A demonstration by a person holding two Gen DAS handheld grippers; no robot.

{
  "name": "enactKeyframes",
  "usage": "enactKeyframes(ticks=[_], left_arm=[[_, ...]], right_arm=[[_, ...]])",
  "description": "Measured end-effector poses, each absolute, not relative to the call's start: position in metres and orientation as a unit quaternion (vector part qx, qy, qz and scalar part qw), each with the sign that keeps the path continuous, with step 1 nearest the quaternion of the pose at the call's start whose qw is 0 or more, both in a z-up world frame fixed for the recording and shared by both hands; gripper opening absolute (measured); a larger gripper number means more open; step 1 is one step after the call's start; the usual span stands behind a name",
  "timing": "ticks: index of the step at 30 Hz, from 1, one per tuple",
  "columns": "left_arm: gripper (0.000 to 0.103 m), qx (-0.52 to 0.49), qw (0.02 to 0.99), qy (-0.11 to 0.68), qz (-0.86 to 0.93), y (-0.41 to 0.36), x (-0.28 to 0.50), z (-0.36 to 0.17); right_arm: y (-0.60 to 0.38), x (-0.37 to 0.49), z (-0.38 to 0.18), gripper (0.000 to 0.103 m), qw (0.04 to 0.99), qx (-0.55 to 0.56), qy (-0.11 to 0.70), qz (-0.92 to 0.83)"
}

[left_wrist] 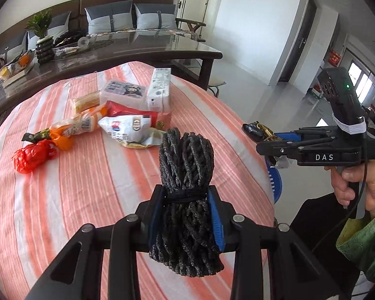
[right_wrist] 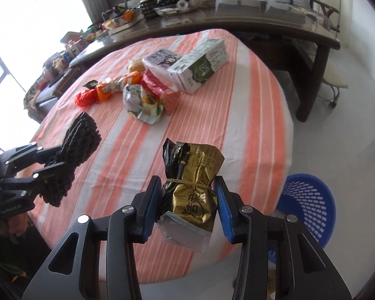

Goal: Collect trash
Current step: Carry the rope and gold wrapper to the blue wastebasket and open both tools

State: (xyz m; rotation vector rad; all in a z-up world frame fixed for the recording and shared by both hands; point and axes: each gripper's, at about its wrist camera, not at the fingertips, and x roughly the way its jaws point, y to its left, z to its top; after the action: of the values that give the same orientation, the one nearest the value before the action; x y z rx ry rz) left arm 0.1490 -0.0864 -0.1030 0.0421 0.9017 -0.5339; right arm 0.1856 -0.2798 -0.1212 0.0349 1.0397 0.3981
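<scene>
— What sort of place is this?
— A home, a living room. A sofa (left_wrist: 62, 12) with grey-and-white cushions (left_wrist: 110, 16) stands behind a long dark glass-topped coffee table (left_wrist: 142, 47).
— Anything else?
— A potted plant (left_wrist: 41, 33) on it, a striped cloth (left_wrist: 92, 180) over the round surface, white tiled floor (left_wrist: 250, 100), interior doors (left_wrist: 297, 40) and a blue plastic basket (right_wrist: 310, 205).

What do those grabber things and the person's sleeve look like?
Both are black, with blue pads inside the jaws and silver bolts. The right gripper has white "DAS" letters, a green light, white bands and a black cable. The left gripper looks alike. The sleeve is shiny patterned green.
</scene>
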Motion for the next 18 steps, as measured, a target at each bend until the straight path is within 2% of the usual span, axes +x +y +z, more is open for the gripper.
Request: enactKeyframes(ticks=[7,18], left_arm=[[0.035,0.018,0.839,0.444,-0.314,-0.176,0.165,-0.109],[0.035,0.025,0.808,0.467,-0.359,-0.301,0.196,-0.134]], right_arm=[[-0.375,0.183,-0.120,0.044,0.865,0.046,0.491,0.092],[-0.482,0.189,-0.147,0.045,0.858,0.086,0.507,-0.018]])
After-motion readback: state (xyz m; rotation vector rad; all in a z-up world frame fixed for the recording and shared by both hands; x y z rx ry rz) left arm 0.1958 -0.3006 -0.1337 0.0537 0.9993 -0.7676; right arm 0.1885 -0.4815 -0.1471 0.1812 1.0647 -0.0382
